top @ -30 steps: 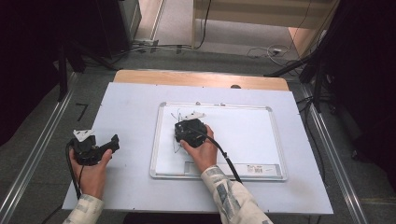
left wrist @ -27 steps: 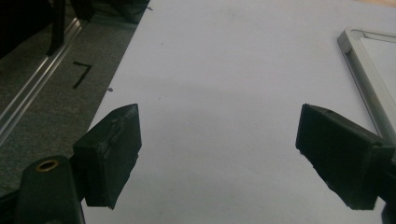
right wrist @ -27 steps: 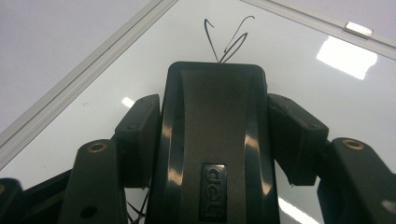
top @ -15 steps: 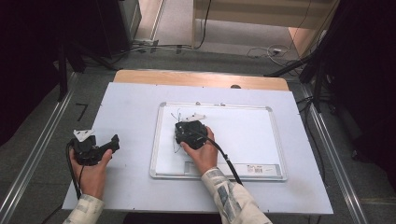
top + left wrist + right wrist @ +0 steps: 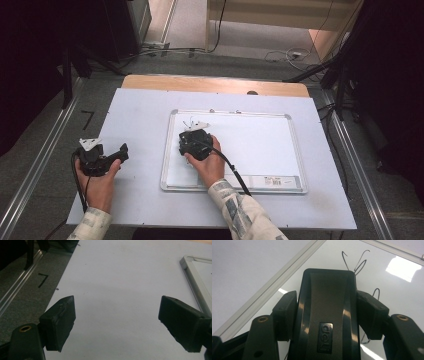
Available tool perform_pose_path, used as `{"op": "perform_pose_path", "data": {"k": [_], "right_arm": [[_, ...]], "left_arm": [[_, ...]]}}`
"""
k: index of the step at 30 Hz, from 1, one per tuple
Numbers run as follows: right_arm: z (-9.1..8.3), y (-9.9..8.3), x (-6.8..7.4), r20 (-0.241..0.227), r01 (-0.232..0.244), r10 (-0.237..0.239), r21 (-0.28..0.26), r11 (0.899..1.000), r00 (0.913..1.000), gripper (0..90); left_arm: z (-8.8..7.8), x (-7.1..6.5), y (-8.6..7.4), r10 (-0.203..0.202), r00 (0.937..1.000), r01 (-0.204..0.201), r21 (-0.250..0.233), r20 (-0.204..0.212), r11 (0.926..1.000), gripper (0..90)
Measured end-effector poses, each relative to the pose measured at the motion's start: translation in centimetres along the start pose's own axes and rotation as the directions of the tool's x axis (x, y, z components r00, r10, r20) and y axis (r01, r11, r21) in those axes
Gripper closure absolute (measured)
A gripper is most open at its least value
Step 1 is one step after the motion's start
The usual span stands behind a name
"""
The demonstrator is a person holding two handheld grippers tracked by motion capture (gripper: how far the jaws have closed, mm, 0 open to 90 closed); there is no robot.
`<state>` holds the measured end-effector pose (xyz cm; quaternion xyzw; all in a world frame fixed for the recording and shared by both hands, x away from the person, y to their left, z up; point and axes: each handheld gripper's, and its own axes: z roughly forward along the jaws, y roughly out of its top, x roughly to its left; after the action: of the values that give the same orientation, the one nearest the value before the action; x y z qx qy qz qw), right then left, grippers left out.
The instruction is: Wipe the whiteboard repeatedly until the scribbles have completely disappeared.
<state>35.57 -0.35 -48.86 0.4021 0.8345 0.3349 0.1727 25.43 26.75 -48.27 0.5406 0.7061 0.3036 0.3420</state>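
Right tool (image 5: 327, 312) grips a black board eraser (image 5: 327, 315) marked "deli", its jaws closed on both sides, pressed onto the whiteboard (image 5: 260, 145) with black scribbles (image 5: 359, 262) just ahead of it. Left tool (image 5: 117, 322), jaws wide apart and empty, rests over bare worktop (image 5: 140, 110), the board's frame beside it.

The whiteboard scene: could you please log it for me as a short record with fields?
surface: white table
whiteboard: lies flat on the table, silver frame, thin black pen marks near its upper left corner
eraser: black, "deli" logo on top, resting on the whiteboard by the marks
right tool: over the whiteboard, jaws shut on the eraser's two sides
left tool: held over bare table left of the whiteboard, jaws wide apart, nothing between them
floor mark: black angle mark on the grey floor, left of the table
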Motion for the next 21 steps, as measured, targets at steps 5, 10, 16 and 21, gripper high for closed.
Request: {"op": "perform_pose_path", "data": {"k": [5,10,16,21], "right_arm": [[0.6,0.8,-0.2,-0.015,0.002,-0.002,0.003,1.0,0.9999,36.2],[1.4,1.7,-0.6,-0.014,0.002,-0.002,0.004,1.0,0.9999,36.3],[2.4,2.7,-0.9,-0.012,-0.007,0.007,0.007,1.0,0.9999,36.4],[3.1,3.6,-1.3,-0.007,-0.013,0.013,0.009,1.0,0.9999,36.4]], "left_arm": [[-0.1,0.2,0.0,-0.004,1.0,0.004,-0.003,0.0,1.0,14.9],[-0.1,0.3,0.0,-0.005,1.0,0.005,-0.002,0.002,1.0,14.9],[-0.1,0.4,0.0,-0.007,1.0,0.007,-0.002,0.005,1.0,14.9],[-0.1,0.5,0.0,-0.013,0.9999,0.013,-0.005,0.004,0.9999,14.9]]}}
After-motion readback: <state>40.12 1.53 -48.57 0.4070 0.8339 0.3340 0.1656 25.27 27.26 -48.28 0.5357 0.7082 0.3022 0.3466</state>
